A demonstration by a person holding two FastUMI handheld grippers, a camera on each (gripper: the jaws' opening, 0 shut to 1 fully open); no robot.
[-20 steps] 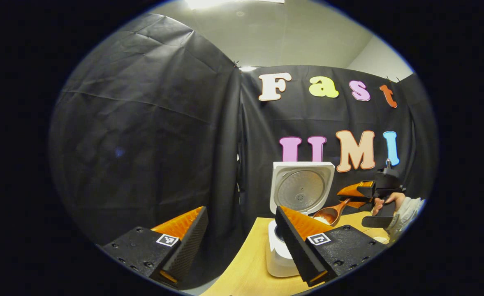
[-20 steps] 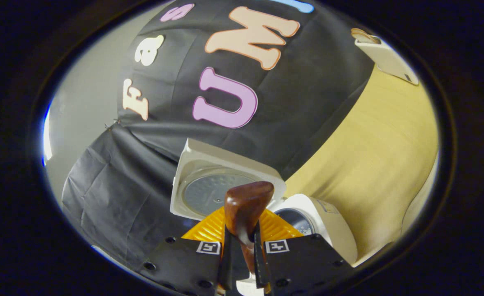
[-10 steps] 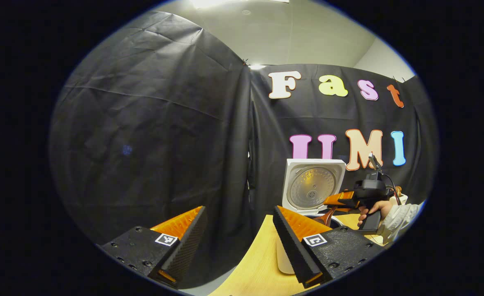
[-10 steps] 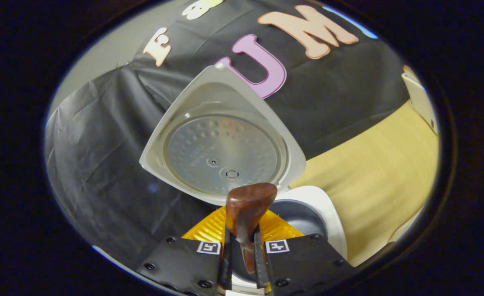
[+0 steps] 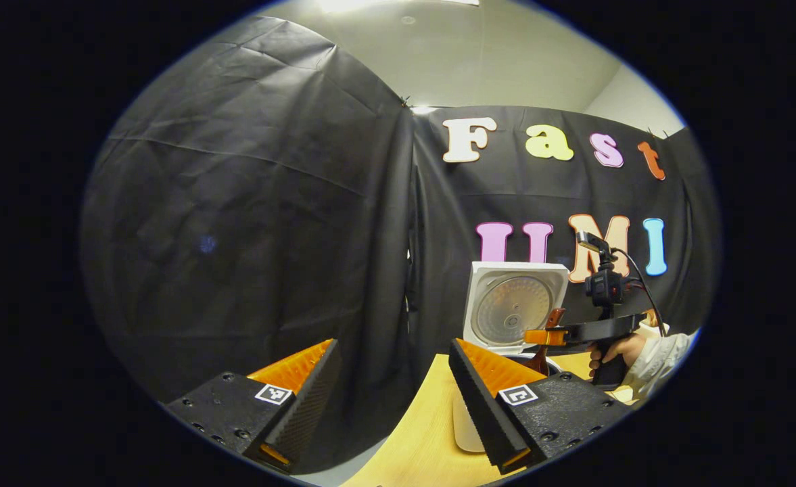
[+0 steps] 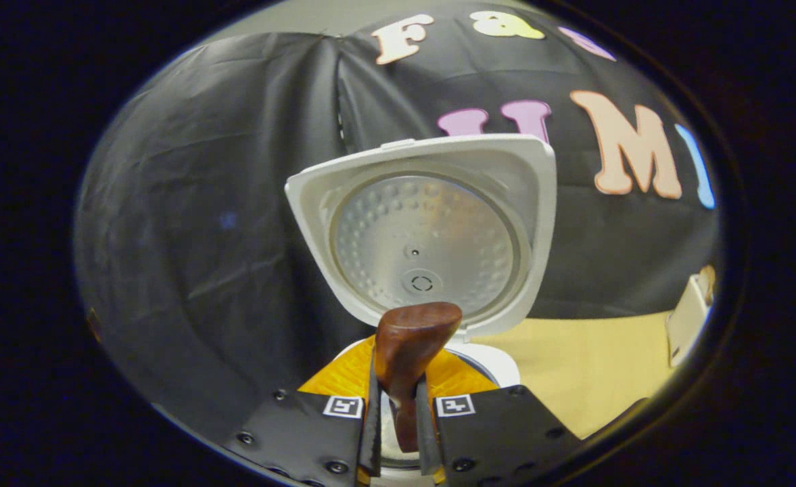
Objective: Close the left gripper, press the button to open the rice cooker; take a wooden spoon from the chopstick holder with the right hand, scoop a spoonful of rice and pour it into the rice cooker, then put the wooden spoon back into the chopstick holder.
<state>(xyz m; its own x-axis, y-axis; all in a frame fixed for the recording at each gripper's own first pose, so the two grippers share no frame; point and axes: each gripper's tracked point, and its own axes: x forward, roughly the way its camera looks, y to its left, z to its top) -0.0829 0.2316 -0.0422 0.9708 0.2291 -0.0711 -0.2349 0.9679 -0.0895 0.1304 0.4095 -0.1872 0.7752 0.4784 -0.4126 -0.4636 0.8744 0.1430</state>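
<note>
The white rice cooker [image 6: 499,362] stands on the wooden table with its lid [image 6: 425,230] raised upright. My right gripper [image 6: 403,368] is shut on the dark wooden spoon [image 6: 409,331], whose handle end points at the camera; its bowl is hidden below the fingers. In the left gripper view the right gripper [image 5: 552,336] is held level just above the cooker's pot, and the spoon [image 5: 555,316] stands steeply through its fingers in front of the lid [image 5: 516,308]. My left gripper [image 5: 391,396] is open and holds nothing, left of the cooker body [image 5: 464,429].
The wooden table [image 6: 594,385] stretches right of the cooker. A white container [image 6: 685,318] stands at its far right edge. A hand and pale sleeve [image 5: 648,355] hold the right gripper. Black cloth walls close off the back and left.
The right gripper has rolled from tilted to level over the cooker, turning the spoon from bowl-up to steep above the pot. The left gripper barely shifted and stays open.
</note>
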